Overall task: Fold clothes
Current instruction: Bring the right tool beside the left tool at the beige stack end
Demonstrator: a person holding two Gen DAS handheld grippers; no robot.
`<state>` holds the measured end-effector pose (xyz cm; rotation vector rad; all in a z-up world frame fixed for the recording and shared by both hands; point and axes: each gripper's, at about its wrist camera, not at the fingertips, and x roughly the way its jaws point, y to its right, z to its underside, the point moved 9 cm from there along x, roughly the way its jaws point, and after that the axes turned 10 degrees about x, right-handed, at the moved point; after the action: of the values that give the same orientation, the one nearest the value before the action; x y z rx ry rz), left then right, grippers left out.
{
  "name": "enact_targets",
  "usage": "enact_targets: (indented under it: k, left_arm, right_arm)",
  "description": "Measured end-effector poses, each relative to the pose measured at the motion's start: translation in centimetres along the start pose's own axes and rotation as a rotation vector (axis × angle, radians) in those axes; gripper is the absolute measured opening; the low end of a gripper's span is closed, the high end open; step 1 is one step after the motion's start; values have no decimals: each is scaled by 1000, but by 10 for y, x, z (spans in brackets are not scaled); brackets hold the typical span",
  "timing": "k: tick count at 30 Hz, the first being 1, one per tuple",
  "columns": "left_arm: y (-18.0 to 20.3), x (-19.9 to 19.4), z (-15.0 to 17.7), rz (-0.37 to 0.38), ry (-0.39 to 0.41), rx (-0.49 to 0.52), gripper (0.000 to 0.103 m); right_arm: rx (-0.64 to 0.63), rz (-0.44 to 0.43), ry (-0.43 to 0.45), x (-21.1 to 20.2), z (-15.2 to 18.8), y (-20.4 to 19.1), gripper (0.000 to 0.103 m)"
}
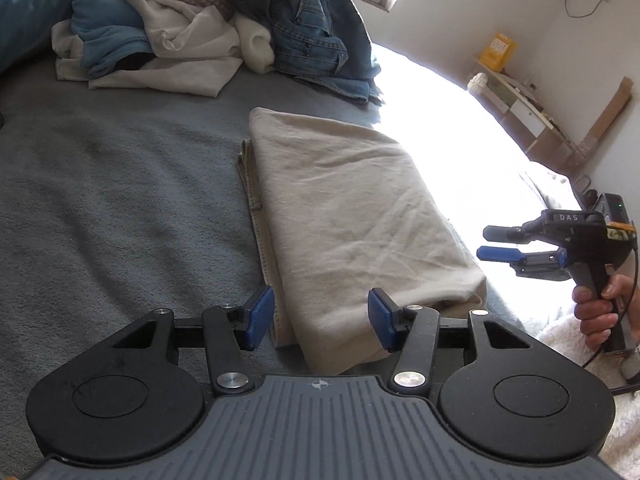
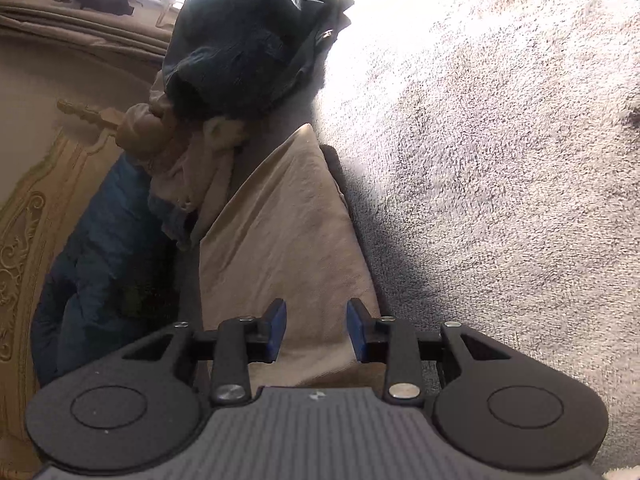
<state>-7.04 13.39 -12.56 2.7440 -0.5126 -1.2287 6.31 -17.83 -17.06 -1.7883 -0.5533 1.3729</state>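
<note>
My left hand-held gripper (image 1: 322,318) is released: its blue pads (image 1: 259,316) stand apart above the near end of the folded beige garment (image 1: 344,208), and nothing is pinched between them. The cloth's near edge shows in the gap, but I cannot tell whether the pads brush it.

My right hand-held gripper (image 2: 316,330) is also released, its jaws a little narrower, hanging over the same beige garment (image 2: 280,232) with no fabric caught between the pads. In the left wrist view I see that right gripper (image 1: 500,244) from the side, just off the garment's right edge, its two fingers parted and a hand (image 1: 596,312) wrapped round the handle.

The folded garment lies as a long flat packet on the grey bed cover (image 1: 120,184), with its stacked hems showing along its left side. Beyond its far end sits a heap of unfolded clothes (image 1: 180,32): white and light blue pieces with denim jeans (image 1: 308,36) on the right of the pile. To the right the cover is washed out by bright sunlight. Farther off, against the wall, stands a low shelf (image 1: 520,104) with a yellow box (image 1: 496,52) on top.
</note>
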Motion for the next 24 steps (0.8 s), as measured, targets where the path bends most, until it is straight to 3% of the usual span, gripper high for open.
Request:
enact_targets:
  k: [2,7,9,12,16,21,24]
  left_arm:
    - [7,-1,5,-14,-13,76,52]
    - [18,4,19,-60,-30,198,52]
    - [22,8,23,-83,-37,239,52]
    - [28,15,25,-97,-35,287,52]
    - [36,22,24,-109,-23,335,52]
    - [41,27,25,-128,-20,375,52]
    - [42,26,25,-139,-11,380,52]
  right_arm:
    - [-48,-3,23,-3,0,-8,36]
    - [-406,-119,2,-8,34,-75,36]
    - [-567,-125,-41,-2,58,-95,36]
    - [-847,-51,-83,12,98,-110,36]
    - [-1116,63,-98,31,133,-112,36]
    - [-1266,161,-83,54,144,-111,30]
    - [-1315,183,-89,64,149,-111,17]
